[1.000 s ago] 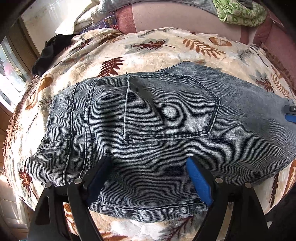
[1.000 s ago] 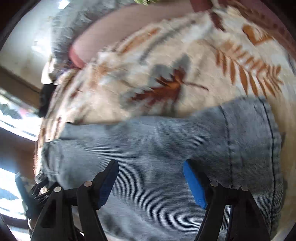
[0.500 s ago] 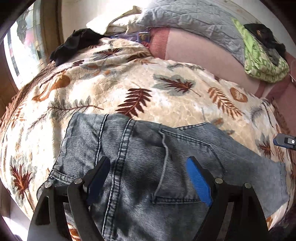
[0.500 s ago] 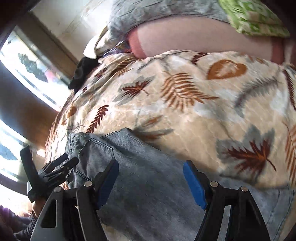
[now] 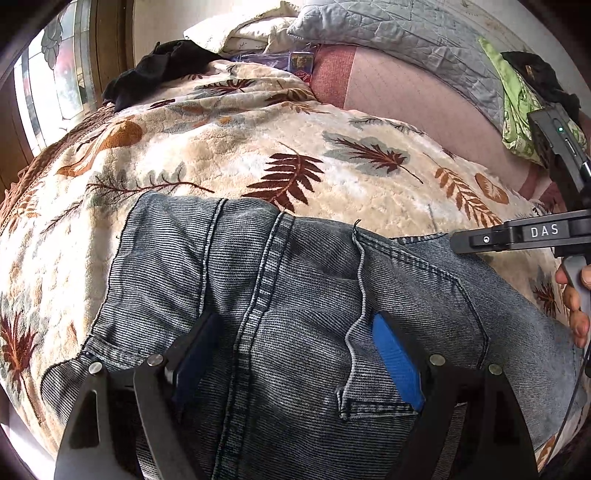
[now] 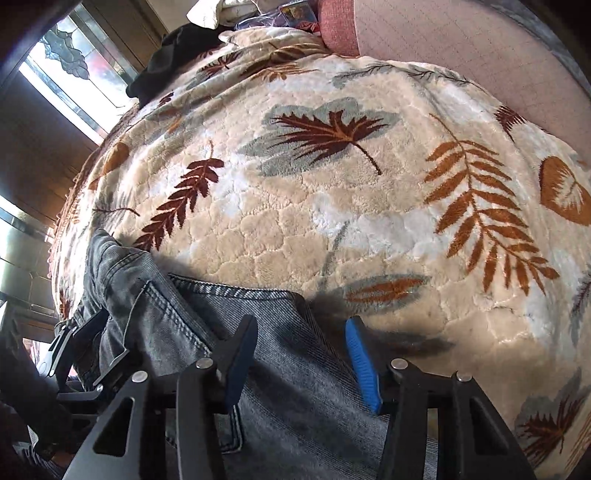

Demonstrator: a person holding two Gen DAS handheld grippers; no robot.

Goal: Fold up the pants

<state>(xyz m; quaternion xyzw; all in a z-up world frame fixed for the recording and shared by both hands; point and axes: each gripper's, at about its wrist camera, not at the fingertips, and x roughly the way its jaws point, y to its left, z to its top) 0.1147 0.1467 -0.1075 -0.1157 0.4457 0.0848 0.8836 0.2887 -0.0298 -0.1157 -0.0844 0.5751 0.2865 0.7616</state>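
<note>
The grey-blue denim pants (image 5: pixel 295 302) lie flat on the leaf-print blanket, seat side up, with a back pocket and centre seam showing. My left gripper (image 5: pixel 295 350) is open, its blue pads low over the seat of the pants. My right gripper (image 6: pixel 299 358) is open too, its jaws a little narrower, over the far edge of the pants (image 6: pixel 258 332) where the denim meets the blanket. The right gripper's black body shows at the right edge of the left wrist view (image 5: pixel 517 236). The left gripper shows at the lower left of the right wrist view (image 6: pixel 74 350).
The leaf-print blanket (image 6: pixel 332 206) covers the bed beyond the pants. A black garment (image 5: pixel 162 70) lies at the far left corner. Pillows, a grey quilt (image 5: pixel 388 29) and a green cloth (image 5: pixel 517 110) are piled at the head. A window (image 6: pixel 74 74) is at left.
Both grippers have pulled back toward the near side of the pants, so more blanket shows ahead. The right gripper's jaws have narrowed somewhat. The pants have not visibly moved.
</note>
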